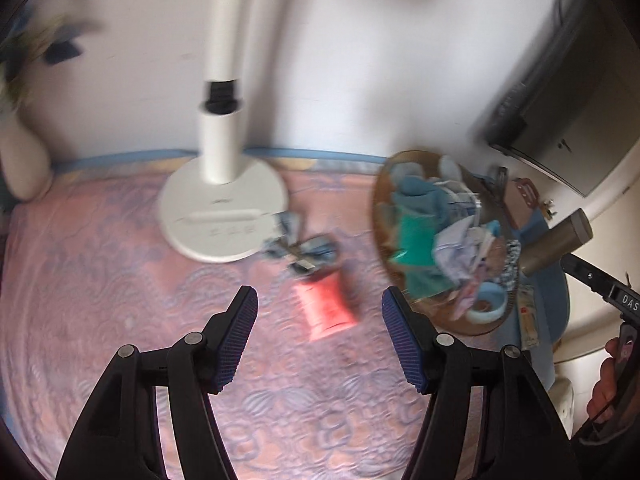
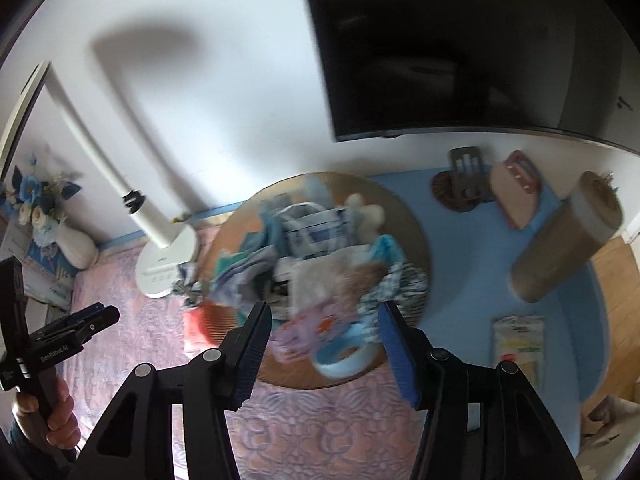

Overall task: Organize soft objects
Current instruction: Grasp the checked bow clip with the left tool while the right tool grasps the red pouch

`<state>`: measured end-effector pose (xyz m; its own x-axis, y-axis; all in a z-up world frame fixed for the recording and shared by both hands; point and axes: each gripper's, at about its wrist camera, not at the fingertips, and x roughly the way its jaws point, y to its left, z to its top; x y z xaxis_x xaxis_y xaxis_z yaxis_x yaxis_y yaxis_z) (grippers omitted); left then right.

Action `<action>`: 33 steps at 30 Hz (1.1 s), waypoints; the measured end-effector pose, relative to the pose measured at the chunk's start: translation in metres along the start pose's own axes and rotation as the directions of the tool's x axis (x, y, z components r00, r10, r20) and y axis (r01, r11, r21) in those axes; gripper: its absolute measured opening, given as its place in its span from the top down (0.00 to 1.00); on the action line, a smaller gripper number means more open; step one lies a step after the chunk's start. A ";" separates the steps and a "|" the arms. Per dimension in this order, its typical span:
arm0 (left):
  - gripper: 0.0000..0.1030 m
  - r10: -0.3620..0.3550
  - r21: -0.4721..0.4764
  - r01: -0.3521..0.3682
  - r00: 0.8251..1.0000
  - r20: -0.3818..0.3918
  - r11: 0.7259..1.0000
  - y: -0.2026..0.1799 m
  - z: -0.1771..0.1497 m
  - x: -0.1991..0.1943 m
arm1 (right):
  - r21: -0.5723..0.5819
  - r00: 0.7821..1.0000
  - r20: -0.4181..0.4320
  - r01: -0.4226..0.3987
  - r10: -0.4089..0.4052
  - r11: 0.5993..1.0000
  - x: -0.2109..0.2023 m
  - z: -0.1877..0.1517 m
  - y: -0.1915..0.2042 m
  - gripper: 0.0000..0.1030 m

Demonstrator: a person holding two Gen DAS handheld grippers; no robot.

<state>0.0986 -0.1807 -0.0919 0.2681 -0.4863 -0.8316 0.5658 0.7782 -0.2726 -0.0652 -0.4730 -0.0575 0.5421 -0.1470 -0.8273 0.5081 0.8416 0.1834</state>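
Note:
My left gripper stands open above the pink patterned cloth. A coral-red soft item lies on the cloth in line with the gap between its fingertips, untouched. Just beyond that lies a blue-and-white fabric bow. To the right, a round brown tray holds a pile of soft things, among them a teal cloth and a light blue ring. My right gripper hangs open over the tray's near side. A purple cloth and the blue ring show between its fingers, not pressed.
A white lamp base with its post stands at the back of the cloth. A bronze tumbler, a brown pouch and a packet sit on the blue mat right of the tray. A dark screen hangs above; a flower vase stands far left.

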 end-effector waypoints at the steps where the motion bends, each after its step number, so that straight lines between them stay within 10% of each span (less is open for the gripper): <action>1: 0.39 0.011 -0.009 -0.011 1.000 0.003 1.000 0.008 -0.002 -0.005 | -0.003 1.000 -0.005 -0.007 0.007 1.000 0.001 0.000 0.004 0.47; 12: 0.39 0.023 -0.073 -0.023 1.000 0.000 0.997 0.058 -0.009 -0.023 | -0.062 0.990 -0.068 -0.124 0.120 0.990 0.016 -0.007 0.079 0.47; 24: 0.39 -0.074 0.190 0.117 0.972 -0.221 0.975 0.046 0.021 0.071 | -0.040 0.945 -0.247 -0.229 0.212 0.973 0.087 -0.061 0.151 0.47; 33: 0.41 -0.126 0.300 0.206 0.956 -0.266 0.932 0.022 0.048 0.125 | 0.085 0.971 -0.200 -0.112 0.127 0.990 0.163 -0.069 0.156 0.47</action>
<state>0.1822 -0.2438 -0.1787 -0.0221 -0.4571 -0.8891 0.8160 0.5056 -0.2802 0.0562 -0.3303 -0.2004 0.4571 0.0684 -0.8868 0.4990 0.8056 0.3193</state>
